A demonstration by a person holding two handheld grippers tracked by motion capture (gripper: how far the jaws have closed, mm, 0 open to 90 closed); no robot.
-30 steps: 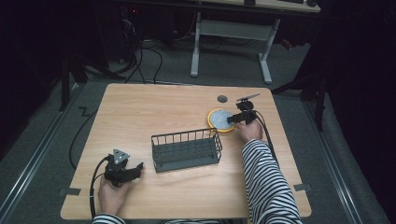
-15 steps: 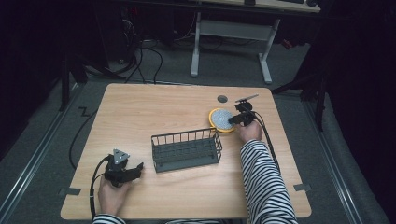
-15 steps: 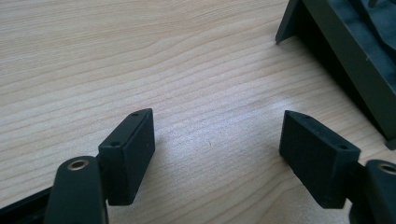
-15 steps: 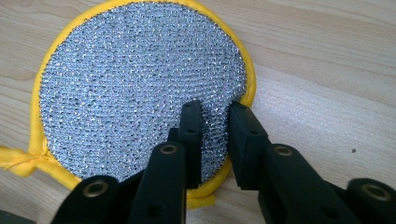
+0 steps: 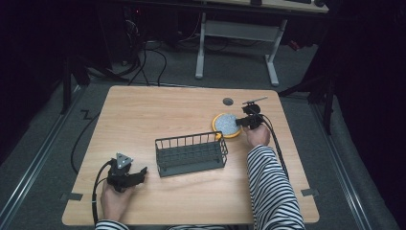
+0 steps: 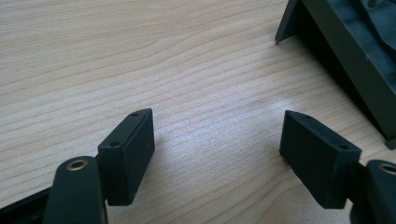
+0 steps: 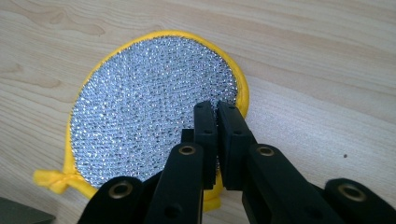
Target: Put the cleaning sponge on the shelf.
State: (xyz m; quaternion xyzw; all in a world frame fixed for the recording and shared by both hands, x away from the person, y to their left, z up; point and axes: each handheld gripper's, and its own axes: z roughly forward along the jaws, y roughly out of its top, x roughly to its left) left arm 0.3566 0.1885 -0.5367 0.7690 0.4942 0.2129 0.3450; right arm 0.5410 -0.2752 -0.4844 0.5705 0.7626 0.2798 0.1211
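This looks like a lab or a recording workspace, not a home. A plain wooden tabletop (image 5: 158,115) stands alone on grey carpet (image 5: 239,72), and the room around it is dark. Past its far edge stands a second desk on white metal legs (image 5: 200,48), with loose cables (image 5: 158,52) trailing over the floor beneath it. Strips of tape (image 5: 71,196) mark the carpet at the tabletop's near corners. A metal rail (image 5: 33,163) runs along the floor beyond the left edge.
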